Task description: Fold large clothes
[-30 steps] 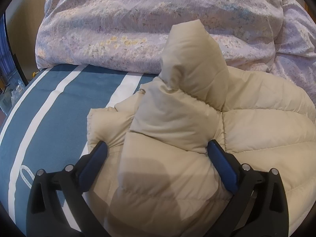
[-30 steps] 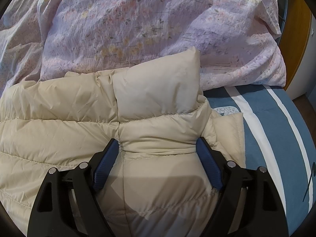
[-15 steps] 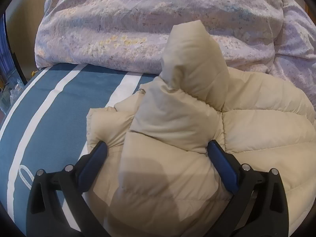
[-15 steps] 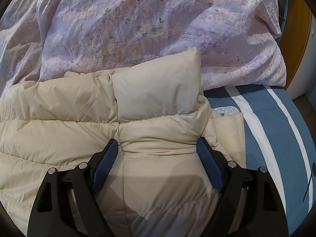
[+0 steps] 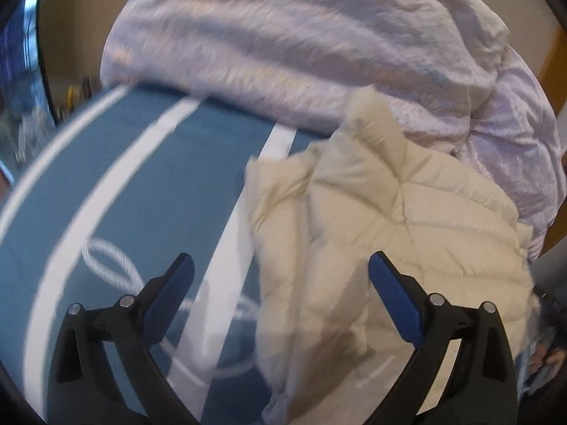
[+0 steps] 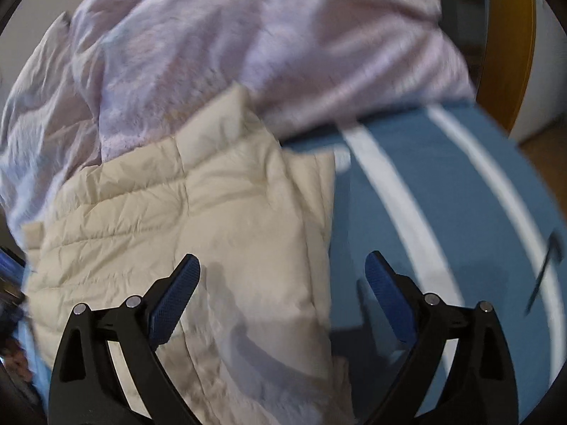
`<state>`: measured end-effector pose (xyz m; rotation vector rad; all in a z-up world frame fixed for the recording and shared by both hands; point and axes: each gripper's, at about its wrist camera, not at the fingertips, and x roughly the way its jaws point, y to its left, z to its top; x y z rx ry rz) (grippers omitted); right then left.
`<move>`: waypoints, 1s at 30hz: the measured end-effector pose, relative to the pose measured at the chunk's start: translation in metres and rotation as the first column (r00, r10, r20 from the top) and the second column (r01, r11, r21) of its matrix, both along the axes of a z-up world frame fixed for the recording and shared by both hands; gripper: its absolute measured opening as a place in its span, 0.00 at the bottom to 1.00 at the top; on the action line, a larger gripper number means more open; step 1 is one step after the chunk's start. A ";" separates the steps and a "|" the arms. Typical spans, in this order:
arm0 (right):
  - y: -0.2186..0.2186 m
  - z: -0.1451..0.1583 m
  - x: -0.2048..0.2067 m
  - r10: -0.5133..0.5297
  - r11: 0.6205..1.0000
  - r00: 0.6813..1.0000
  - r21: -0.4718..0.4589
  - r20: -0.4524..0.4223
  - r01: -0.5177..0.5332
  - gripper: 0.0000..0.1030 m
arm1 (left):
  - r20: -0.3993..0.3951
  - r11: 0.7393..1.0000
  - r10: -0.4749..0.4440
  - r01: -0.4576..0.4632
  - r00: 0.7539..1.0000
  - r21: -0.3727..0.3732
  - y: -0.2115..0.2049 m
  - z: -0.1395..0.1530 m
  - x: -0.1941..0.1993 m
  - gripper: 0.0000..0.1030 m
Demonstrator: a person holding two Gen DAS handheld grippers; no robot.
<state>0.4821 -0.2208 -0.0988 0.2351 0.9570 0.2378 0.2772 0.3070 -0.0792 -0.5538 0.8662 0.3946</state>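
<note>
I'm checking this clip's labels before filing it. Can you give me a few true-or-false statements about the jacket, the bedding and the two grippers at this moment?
1. The cream puffer jacket lies on a blue bedspread with white stripes. True.
2. The left gripper is clamped on the jacket. False: its jaws stand wide apart and hold nothing.
3. A lilac duvet is piled behind the jacket. True.
4. The right gripper is shut. False: it is open, with the jacket's edge and the bedspread showing between its fingers.
5. The jacket is red. False: it is cream.
</note>
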 end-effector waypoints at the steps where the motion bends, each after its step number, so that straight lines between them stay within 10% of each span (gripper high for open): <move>1: -0.003 -0.006 0.001 0.008 0.999 0.999 0.045 -0.032 -0.006 0.93 | -0.001 1.000 0.003 -0.003 1.000 -0.028 0.002 -0.005 -0.004 0.94; 14: -0.007 -0.032 -0.010 0.073 0.954 0.992 0.299 -0.106 -0.038 0.61 | 0.059 0.971 -0.031 0.044 0.998 -0.234 -0.009 -0.029 -0.021 0.77; 20: -0.011 -0.036 -0.017 0.111 0.888 0.985 0.458 -0.132 -0.039 0.25 | 0.112 0.943 -0.026 0.062 0.993 -0.328 -0.014 -0.034 -0.021 0.33; 30: 0.009 -0.015 -0.074 0.218 0.827 0.974 0.542 -0.064 -0.149 0.19 | 0.188 0.934 -0.002 0.069 0.982 -0.351 0.012 -0.007 -0.082 0.16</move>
